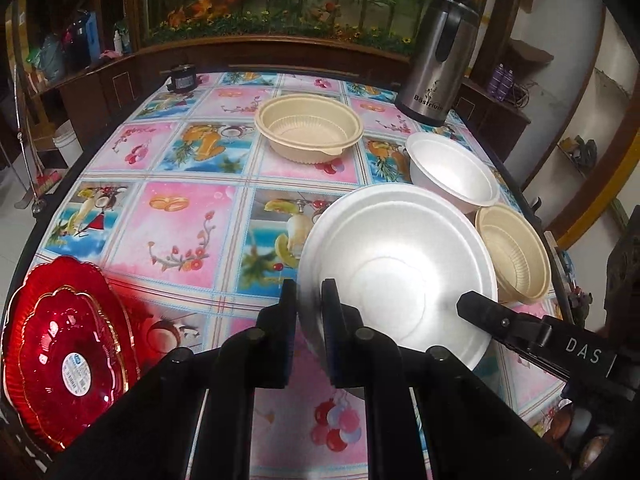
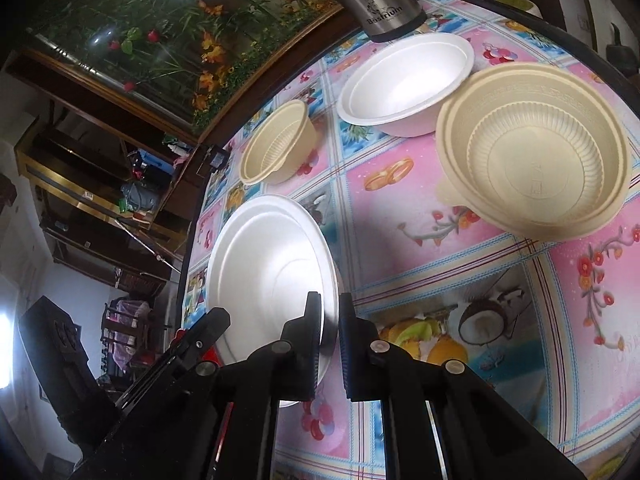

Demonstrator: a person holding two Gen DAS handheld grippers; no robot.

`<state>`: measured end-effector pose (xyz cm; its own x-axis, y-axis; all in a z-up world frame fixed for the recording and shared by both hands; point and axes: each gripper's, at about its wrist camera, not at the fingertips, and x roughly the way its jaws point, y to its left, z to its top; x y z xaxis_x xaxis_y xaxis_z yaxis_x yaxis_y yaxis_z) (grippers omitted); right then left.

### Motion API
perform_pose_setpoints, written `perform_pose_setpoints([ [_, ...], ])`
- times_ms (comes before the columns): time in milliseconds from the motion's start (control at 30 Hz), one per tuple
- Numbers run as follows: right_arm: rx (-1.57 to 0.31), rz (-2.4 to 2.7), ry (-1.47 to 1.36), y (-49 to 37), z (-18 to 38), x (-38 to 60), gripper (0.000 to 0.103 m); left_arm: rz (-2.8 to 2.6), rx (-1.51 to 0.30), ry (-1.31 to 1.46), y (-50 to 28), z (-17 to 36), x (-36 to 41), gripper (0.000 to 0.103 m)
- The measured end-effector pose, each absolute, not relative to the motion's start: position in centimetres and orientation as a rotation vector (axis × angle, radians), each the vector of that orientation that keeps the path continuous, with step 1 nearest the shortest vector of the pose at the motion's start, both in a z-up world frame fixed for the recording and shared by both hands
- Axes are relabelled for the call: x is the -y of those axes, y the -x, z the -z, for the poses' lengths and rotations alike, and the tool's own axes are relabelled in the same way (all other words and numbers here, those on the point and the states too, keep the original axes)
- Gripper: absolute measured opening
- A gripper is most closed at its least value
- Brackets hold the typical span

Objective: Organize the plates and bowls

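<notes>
A large white foam plate (image 1: 394, 276) (image 2: 264, 272) hangs a little above the patterned table, held from both sides. My left gripper (image 1: 310, 294) is shut on its left rim. My right gripper (image 2: 330, 306) is shut on the opposite rim; one of its fingers (image 1: 480, 312) shows over the plate's right edge. A white foam bowl (image 1: 452, 172) (image 2: 404, 80) and a ribbed beige bowl (image 1: 516, 252) (image 2: 536, 148) stand just beyond the plate. A second beige bowl (image 1: 308, 128) (image 2: 276, 144) stands farther off. Two stacked red glass plates (image 1: 68, 352) lie at the near left corner.
A steel thermos jug (image 1: 440, 60) (image 2: 376, 0) stands at the table's far right corner, close to the white bowl. A small dark jar (image 1: 182, 78) sits at the far left edge. The table edge (image 1: 516, 184) runs right behind the bowls. Wooden shelves surround the table.
</notes>
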<state>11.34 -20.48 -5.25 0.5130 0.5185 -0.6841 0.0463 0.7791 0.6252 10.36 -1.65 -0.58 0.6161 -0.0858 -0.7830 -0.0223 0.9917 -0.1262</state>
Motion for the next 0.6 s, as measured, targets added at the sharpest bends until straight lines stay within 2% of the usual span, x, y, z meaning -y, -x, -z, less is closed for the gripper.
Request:
perform_pose_setpoints([
  [600,-0.983,-0.415,-0.565,-9.5,2.7,15.9,0.008,-0.044,-0.830,0.137,-6.0,-1.8,-2.5,0.010],
])
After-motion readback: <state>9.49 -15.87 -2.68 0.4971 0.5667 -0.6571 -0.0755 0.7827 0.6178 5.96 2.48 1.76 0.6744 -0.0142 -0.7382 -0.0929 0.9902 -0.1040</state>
